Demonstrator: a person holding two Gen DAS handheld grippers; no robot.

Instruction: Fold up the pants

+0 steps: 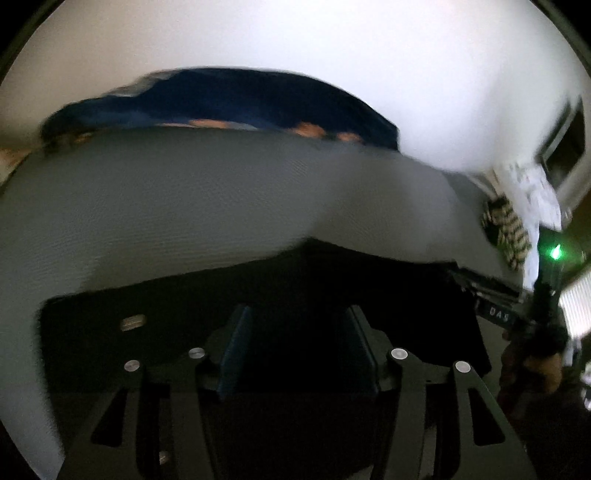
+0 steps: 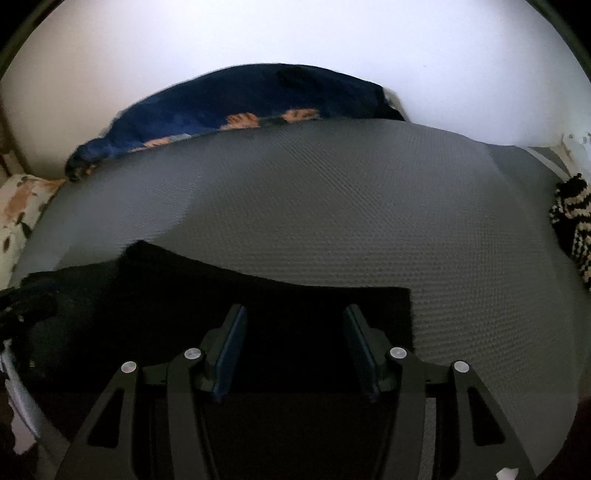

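Grey textured bed [image 2: 332, 206] w/ black pants [image 2: 184, 288], blue blanket [image 2: 221, 99].

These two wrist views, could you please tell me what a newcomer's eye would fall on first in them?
First, the black pants lying flat on the grey textured bedcover, filling the near part of both views. Next, the dark blue blanket with orange patches, bunched along the far edge against the white wall. A black-and-white striped knit sits at the right edge, and the right tongs stand open over the pants.
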